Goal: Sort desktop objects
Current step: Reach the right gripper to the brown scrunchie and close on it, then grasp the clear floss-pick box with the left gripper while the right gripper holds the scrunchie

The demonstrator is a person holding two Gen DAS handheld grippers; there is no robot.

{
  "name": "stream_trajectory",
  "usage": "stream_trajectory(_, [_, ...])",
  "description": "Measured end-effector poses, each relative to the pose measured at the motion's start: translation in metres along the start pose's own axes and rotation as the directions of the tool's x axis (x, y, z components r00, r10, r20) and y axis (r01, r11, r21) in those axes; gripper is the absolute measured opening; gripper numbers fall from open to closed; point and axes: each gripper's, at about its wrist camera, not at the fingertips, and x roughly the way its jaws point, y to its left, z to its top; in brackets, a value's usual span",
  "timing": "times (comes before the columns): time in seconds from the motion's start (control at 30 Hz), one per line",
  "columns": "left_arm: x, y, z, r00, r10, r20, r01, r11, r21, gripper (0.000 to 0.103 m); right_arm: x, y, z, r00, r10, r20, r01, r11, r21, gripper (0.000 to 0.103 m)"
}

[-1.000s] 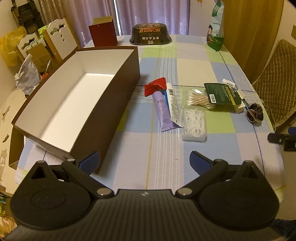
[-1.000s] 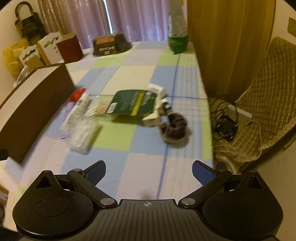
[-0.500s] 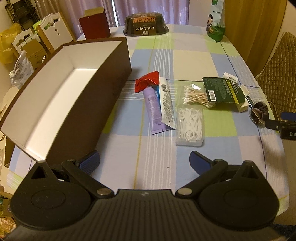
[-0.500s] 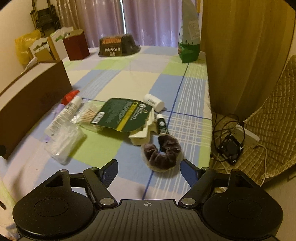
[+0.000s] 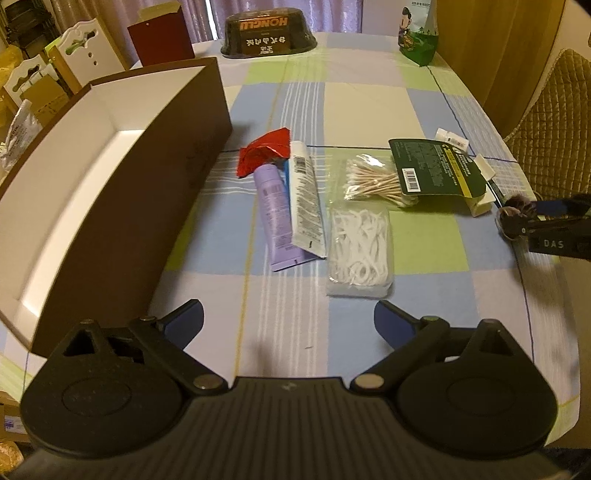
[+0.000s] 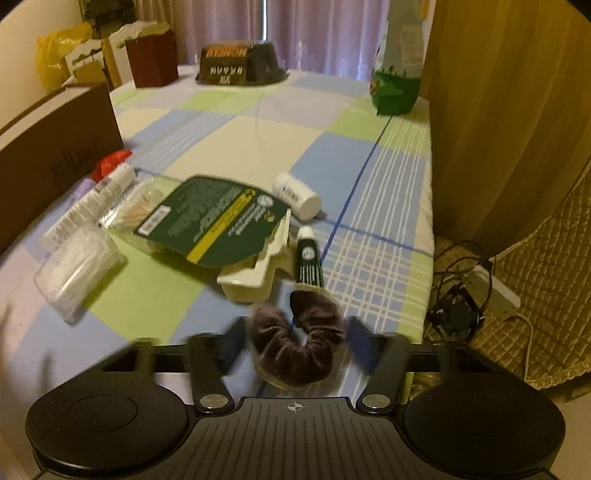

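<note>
box (image 5: 110,177) left, tubes (image 5: 291,206) beside, scrunchie (image 6: 299,343) seemingly nearest

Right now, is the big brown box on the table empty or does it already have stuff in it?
Apparently empty. The left wrist view looks into the brown box and shows only bare white floor and walls, though its nearest corner is hidden behind the left gripper.

a home: checked tablecloth (image 5: 369,107), curtains (image 6: 325,33), quilted chair (image 6: 546,295).

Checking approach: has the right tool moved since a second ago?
Yes. The right tool moved forward toward the scrunchie, now between its fingers.
</note>
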Motion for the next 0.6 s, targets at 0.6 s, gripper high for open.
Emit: stream_trajectory(0.6, [0.059,-0.039,0.027,0.995,-0.102,0.01,0.101,0.994,0.043,0.072,-0.041,-0.02,-0.028,0.995,0.092,-0.038,-0.087,0.99,0.106,0.027])
